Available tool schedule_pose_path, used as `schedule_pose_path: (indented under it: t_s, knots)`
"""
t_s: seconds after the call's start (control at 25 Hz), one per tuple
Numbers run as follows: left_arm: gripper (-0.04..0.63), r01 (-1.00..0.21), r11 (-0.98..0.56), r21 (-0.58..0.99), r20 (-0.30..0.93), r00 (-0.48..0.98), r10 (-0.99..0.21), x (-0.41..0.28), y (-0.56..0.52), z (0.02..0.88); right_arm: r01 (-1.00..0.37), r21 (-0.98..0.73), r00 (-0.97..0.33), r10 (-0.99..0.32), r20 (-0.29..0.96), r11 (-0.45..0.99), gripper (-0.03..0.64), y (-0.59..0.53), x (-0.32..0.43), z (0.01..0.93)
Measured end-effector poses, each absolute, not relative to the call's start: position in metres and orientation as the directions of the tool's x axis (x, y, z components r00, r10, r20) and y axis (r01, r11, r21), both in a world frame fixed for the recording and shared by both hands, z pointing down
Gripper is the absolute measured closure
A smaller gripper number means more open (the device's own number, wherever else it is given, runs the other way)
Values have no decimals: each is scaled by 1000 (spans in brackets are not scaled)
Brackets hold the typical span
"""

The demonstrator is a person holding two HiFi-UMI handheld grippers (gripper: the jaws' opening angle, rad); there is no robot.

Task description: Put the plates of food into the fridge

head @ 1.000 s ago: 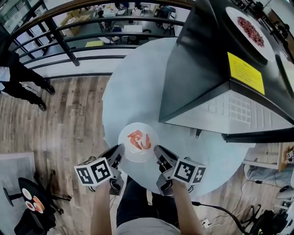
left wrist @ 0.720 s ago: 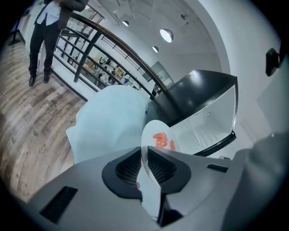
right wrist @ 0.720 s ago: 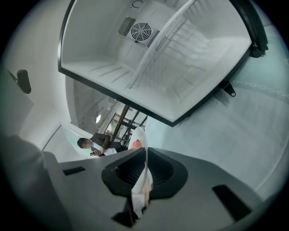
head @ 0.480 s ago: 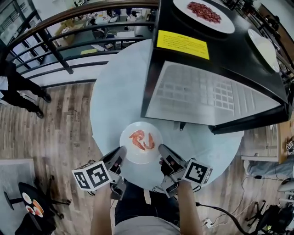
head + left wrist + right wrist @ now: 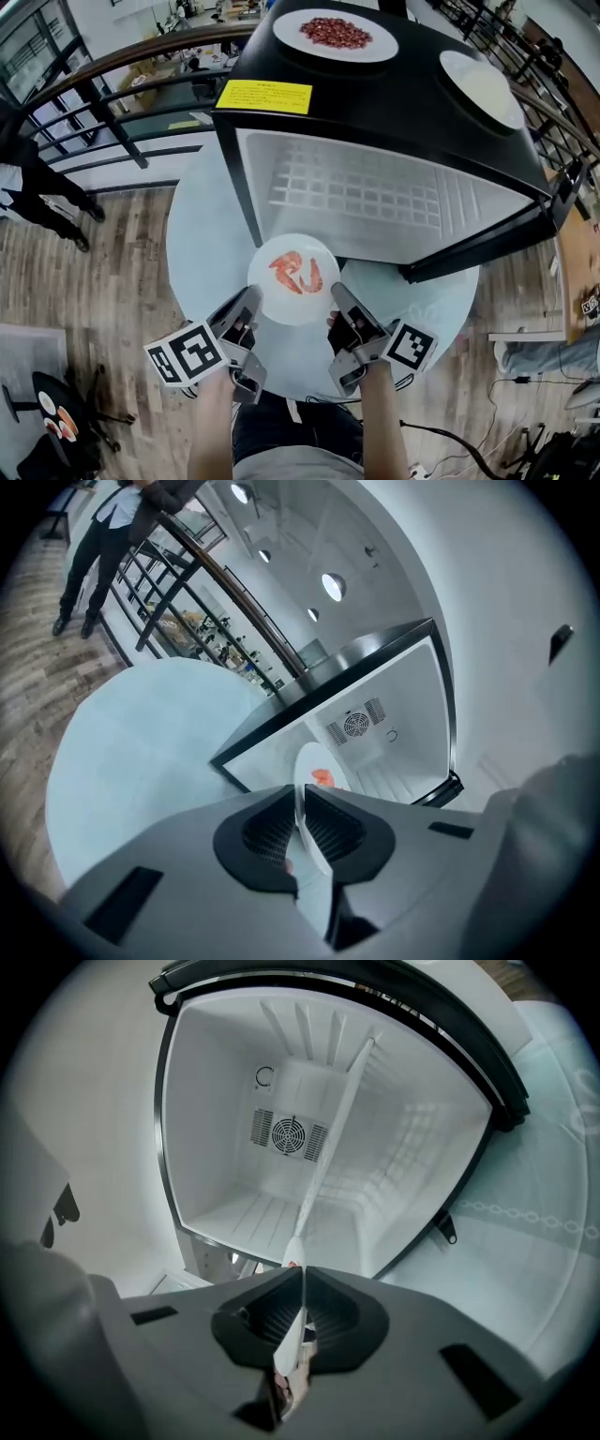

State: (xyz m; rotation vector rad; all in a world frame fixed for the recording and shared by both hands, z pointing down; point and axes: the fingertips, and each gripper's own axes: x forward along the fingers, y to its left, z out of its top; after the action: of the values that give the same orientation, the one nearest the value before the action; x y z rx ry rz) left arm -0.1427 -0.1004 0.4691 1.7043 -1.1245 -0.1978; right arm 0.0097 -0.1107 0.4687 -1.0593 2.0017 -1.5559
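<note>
Left gripper (image 5: pixel 246 307) is clamped on the near-left rim of the plate (image 5: pixel 293 278), and the right gripper (image 5: pixel 339 300) pinches the near-right rim, so it's a two-handed carry w/ the plate hanging between them, centre of the head view. Both gripper views back that up: in the left gripper view the left gripper (image 5: pixel 300 803) has its pads tight on the thin white edge, and it's the same deal for the right gripper (image 5: pixel 302 1283). Both sets of jaws have just been closing a bit more on that rim, prob firming up the hold. What changed vs a sec ago: the plate was sitting low over the round table (image 5: pixel 202 234) w/ the fridge (image 5: pixel 375 112) off to the upper right. Now it's come up and forward, right at the lower lip of the open front, and the white inside w/ the fan (image 5: pixel 289 1135) fills the right gripper view. IMO that means the pickup is done and they're mid-delivery; the plate isn't inside yet. It looks about level, and the red-orange food (image 5: pixel 296 272) is sitting in the middle. Counts: 2 grippers, 1 fridge, 1 table and 3 plates total. That's the one being carried, one w/ dark red food (image 5: pixel 335 33) and a pale one (image 5: pixel 483 89) (can't tell what's on it), both on the fridge top, so 2 prob left to go. Also 1 person (image 5: pixel 28 159) at the far left by the railing.
</note>
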Motion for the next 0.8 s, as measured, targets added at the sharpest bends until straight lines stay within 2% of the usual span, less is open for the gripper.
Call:
schedule_pose_path:
  t_s: [0.44, 0.8]
  knots:
    - [568, -505, 12, 863, 280, 458, -844, -98, -146, 433, -280, -954, -606, -791, 85, 112, 592, -162, 61, 447]
    - [568, -461, 81, 883, 307, 439, -845, -95, -181, 441, -371, -925, -559, -814, 157, 77, 592, -205, 65, 442]
